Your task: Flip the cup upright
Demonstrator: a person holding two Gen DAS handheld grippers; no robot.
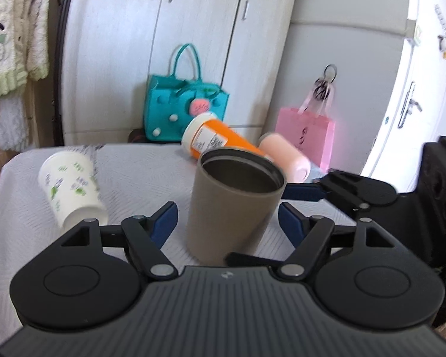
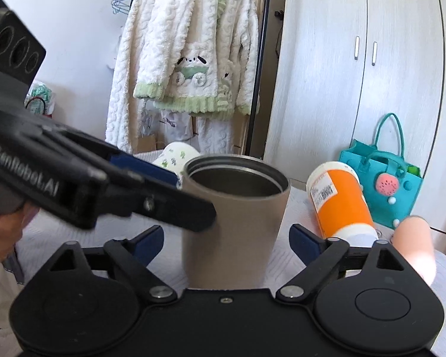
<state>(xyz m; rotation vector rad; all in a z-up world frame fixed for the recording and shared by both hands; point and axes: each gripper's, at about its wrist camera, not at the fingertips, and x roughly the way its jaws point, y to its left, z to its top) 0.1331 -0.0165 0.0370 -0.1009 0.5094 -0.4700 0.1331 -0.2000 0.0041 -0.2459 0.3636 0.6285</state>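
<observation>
A taupe metal-lined cup [image 1: 232, 205] stands upright with its mouth up on the white-clothed table [image 1: 139, 184]; it also shows in the right wrist view [image 2: 235, 223]. My left gripper [image 1: 227, 218] is open, its blue-padded fingers on either side of the cup and clear of it. My right gripper [image 2: 227, 244] is open too, straddling the cup from the other side. The right gripper's body shows at the right of the left wrist view [image 1: 356, 190]. The left gripper's body crosses the right wrist view [image 2: 89, 184].
A white paper cup with green print [image 1: 71, 187] lies on its side at left. An orange bottle with a white cap [image 1: 214, 141] and a peach cup [image 1: 285, 157] lie behind. A teal bag [image 1: 184, 110] and a pink bag [image 1: 306, 134] stand beyond the table.
</observation>
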